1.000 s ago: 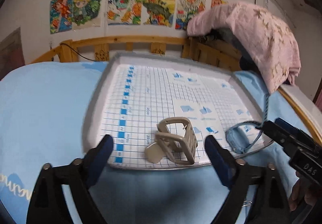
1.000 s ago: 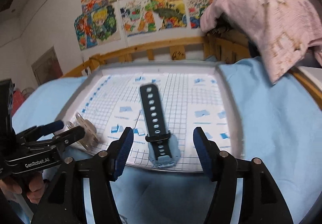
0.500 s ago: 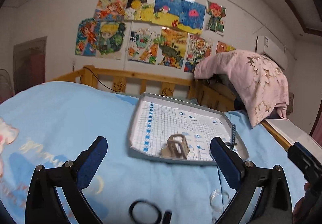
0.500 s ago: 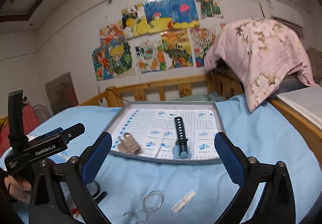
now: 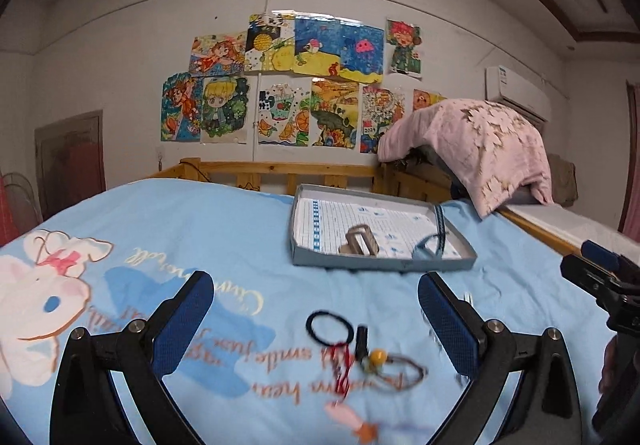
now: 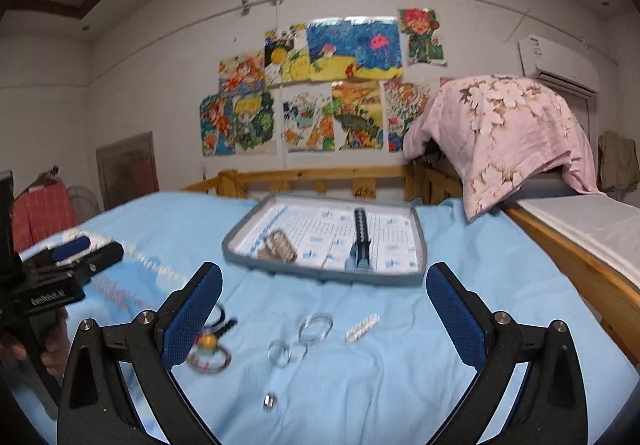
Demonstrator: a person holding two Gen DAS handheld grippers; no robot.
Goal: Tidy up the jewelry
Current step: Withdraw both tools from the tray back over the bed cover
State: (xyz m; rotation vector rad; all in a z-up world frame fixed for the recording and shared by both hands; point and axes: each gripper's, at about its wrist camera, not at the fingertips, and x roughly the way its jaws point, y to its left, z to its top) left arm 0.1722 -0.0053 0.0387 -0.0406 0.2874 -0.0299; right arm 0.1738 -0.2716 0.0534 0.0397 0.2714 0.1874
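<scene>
Both tools are wide open and holding nothing. My left tool [image 5: 314,309] hangs above the blue bedsheet [image 5: 224,241], and between its fingers I see a black hair tie [image 5: 330,328], an orange bead charm [image 5: 377,356] and a blurred bracelet [image 5: 402,371] on the near bed. My right tool [image 6: 324,301] frames clear rings [image 6: 304,337] and a small white clip [image 6: 362,328]. Farther off sits the grey tray [image 6: 418,245], with the tan watch [image 6: 282,243] on its left and the dark watch strap [image 6: 360,241] to the right.
</scene>
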